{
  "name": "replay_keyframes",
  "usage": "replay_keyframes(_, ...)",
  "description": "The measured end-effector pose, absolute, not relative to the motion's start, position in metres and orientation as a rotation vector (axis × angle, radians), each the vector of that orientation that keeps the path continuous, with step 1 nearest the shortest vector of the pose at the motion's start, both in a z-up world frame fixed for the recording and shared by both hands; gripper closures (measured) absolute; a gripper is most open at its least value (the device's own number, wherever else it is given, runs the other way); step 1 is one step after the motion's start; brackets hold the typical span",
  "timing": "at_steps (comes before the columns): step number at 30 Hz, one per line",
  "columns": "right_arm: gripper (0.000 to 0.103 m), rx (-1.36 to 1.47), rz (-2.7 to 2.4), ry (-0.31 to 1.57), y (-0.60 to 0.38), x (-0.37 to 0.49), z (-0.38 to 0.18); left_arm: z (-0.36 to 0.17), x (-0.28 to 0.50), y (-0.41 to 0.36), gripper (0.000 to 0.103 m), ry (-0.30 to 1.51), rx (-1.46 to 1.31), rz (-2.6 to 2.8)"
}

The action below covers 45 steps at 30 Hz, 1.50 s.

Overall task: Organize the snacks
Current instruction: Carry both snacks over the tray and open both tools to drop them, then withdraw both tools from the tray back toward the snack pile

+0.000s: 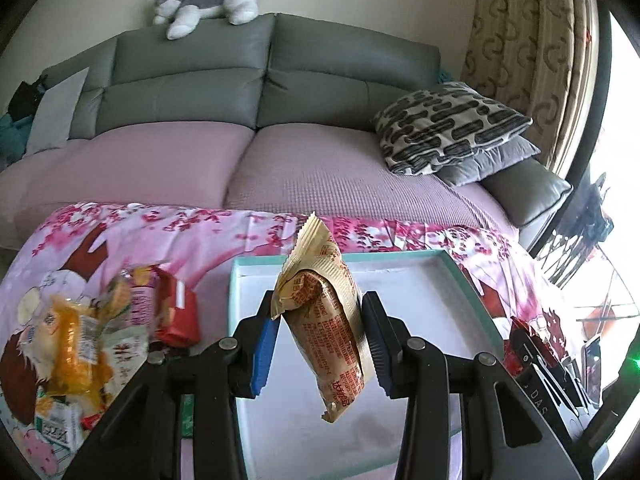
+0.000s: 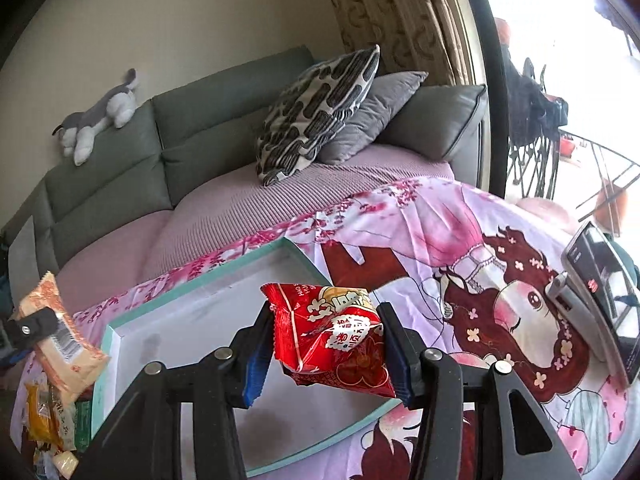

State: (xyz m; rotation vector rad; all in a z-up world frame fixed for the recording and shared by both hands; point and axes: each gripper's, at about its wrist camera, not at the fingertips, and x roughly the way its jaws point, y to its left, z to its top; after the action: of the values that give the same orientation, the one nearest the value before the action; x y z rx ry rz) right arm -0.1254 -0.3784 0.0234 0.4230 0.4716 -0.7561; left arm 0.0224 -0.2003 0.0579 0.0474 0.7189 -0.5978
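Note:
My left gripper [image 1: 318, 314] is shut on a tan snack packet [image 1: 332, 360] with red print, which hangs upright above the shallow white tray with a teal rim [image 1: 452, 266]. My right gripper [image 2: 325, 320] is shut on a red snack packet [image 2: 336, 344], held over the right part of the same tray [image 2: 200, 286]. In the right wrist view the left gripper [image 2: 32, 330] and its tan packet [image 2: 68, 348] show at the left edge. The tray's floor looks bare where it shows.
A pile of loose snack packets [image 1: 80, 340] lies on the pink printed cloth [image 1: 168, 236] left of the tray. A phone on a stand [image 2: 600, 300] is at the table's right. Beyond the table a grey sofa [image 1: 248, 80] carries patterned pillows [image 1: 448, 124].

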Motion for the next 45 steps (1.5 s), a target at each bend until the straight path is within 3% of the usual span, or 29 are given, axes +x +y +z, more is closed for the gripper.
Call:
replay_keyframes(15, 0.049, 0.431, -0.742, 0.499, -0.384, -0.119, 0.01, 0.014, 0.043, -0.236, 0.058, 0.762, 0.118, -0.58)
replay_keyframes(17, 0.048, 0.433, -0.734, 0.499, -0.385, -0.119, 0.01, 0.011, 0.045, -0.237, 0.046, 0.774, 0.128, -0.563)
replay_keyframes(18, 0.042, 0.437, -0.714, 0.502, -0.384, -0.118, 0.011, 0.012, 0.044, -0.237, 0.03, 0.772, 0.13, -0.557)
replay_keyframes(19, 0.037, 0.442, -0.696, 0.501, -0.384, -0.117, 0.011, 0.014, 0.043, -0.235, 0.021, 0.767, 0.131, -0.553)
replay_keyframes(20, 0.024, 0.455, -0.659, 0.5, -0.382, -0.115, 0.011, 0.015, 0.043, -0.234, 0.021, 0.763, 0.132, -0.552)
replay_keyframes(21, 0.019, 0.455, -0.648, 0.498, -0.381, -0.114, 0.012, 0.017, 0.042, -0.233, 0.021, 0.762, 0.137, -0.547)
replay_keyframes(25, 0.018, 0.435, -0.63, 0.499, -0.376, -0.111, 0.014, 0.024, 0.044, -0.222, 0.021, 0.769, 0.149, -0.483)
replay_keyframes(29, 0.0, 0.419, -0.627, 0.508, -0.373, -0.109, 0.015, 0.026, 0.051, -0.208, 0.012, 0.807, 0.128, -0.387)
replay_keyframes(31, 0.0, 0.412, -0.625, 0.512, -0.374, -0.108, 0.015, 0.024, 0.053, -0.202, 0.005, 0.806, 0.136, -0.336)
replay_keyframes(35, 0.0, 0.416, -0.624, 0.521, -0.376, -0.107, 0.012, 0.025, 0.052, -0.193, 0.001, 0.761, 0.155, -0.273)
replay_keyframes(45, 0.0, 0.388, -0.648, 0.567, -0.379, -0.106, 0.005, 0.02, 0.055, -0.192, 0.0, 0.792, 0.128, -0.261)
